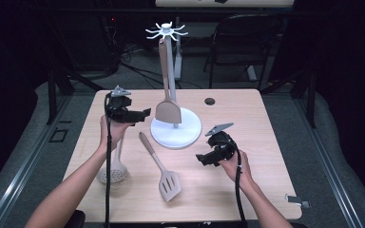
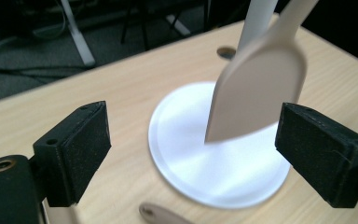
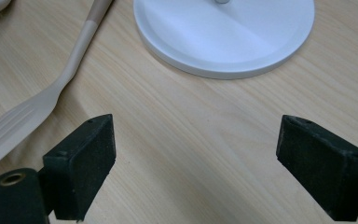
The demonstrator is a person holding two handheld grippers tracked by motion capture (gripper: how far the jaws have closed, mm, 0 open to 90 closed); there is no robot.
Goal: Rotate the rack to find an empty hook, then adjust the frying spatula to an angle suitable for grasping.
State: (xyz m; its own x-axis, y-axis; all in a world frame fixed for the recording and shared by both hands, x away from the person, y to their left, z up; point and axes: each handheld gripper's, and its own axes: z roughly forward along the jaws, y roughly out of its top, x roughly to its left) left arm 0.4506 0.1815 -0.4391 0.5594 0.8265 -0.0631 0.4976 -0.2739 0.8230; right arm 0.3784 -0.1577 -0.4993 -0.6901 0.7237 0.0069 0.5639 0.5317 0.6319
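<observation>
Skimmer [image 1: 110, 174] on table [image 1: 266, 142]; chair [image 1: 240, 38] behind.

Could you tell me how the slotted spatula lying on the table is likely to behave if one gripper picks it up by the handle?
The slotted spatula would probably feel light, being thin and slim. Its long handle and wide slotted blade suggest the blade end may droop or swing if gripped near the handle tip. It lies flat, so it seems unlikely to roll. The smooth handle could slip a little between the pads.

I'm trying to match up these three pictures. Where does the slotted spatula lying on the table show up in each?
High view: slotted spatula lies bottom centre, before the white stand base.
Left gripper view: handle tip at bottom edge.
Right gripper view: left side.
Shared landmark: the white stand base.
</observation>
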